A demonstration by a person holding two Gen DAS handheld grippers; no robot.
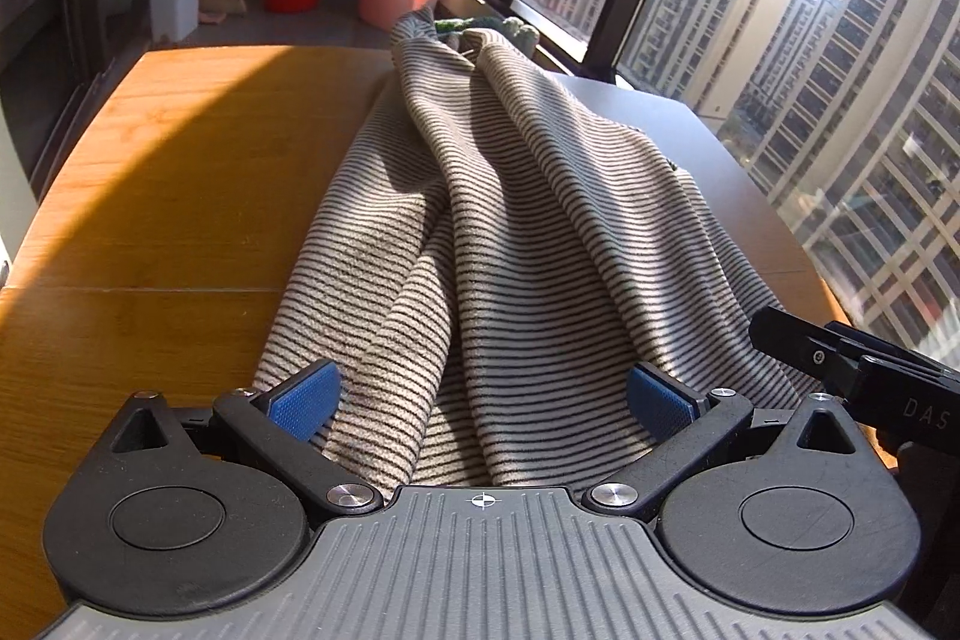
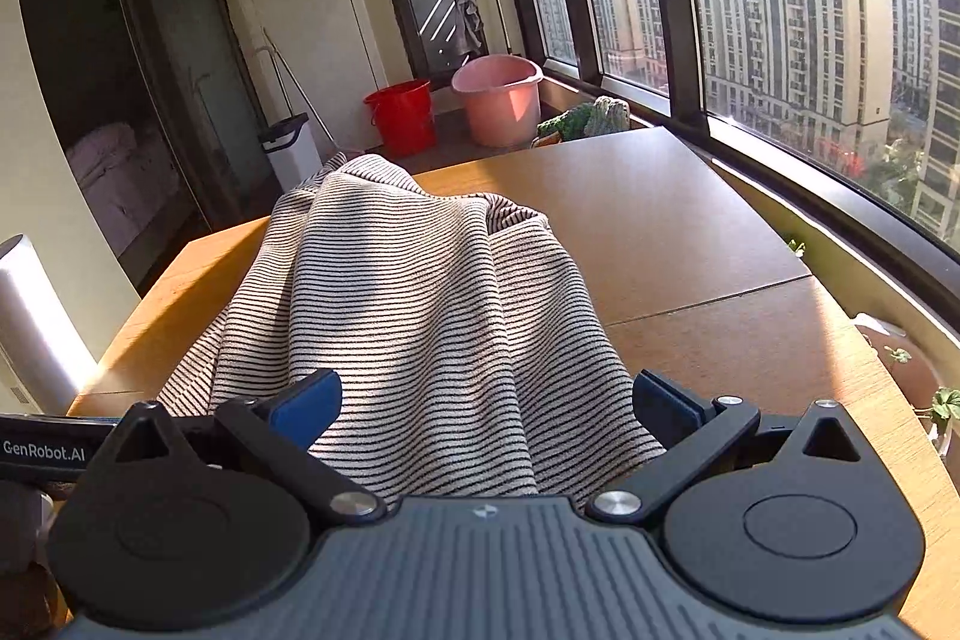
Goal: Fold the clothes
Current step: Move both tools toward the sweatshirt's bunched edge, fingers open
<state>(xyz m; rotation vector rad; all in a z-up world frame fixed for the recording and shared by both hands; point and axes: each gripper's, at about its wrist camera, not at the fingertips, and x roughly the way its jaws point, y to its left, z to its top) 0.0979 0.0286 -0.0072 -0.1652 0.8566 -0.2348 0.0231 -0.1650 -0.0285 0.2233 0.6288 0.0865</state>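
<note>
Soft, limp, light striped top (image 1: 510, 220) bunched on table (image 1: 180, 196); both grippers (image 1: 483, 400) (image 2: 486, 409) wide open, holding nothing; best pinched at near hem corners.

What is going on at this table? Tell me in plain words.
A person holds a gripper in each hand, working on a striped garment that lies bunched and creased on a wooden table by the windows. The left gripper and the right gripper both sit at its near edge, jaws spread wide with cloth between them, not clamped. No neat fold shows yet. A red bucket and a pink tub stand beyond the table.
</note>
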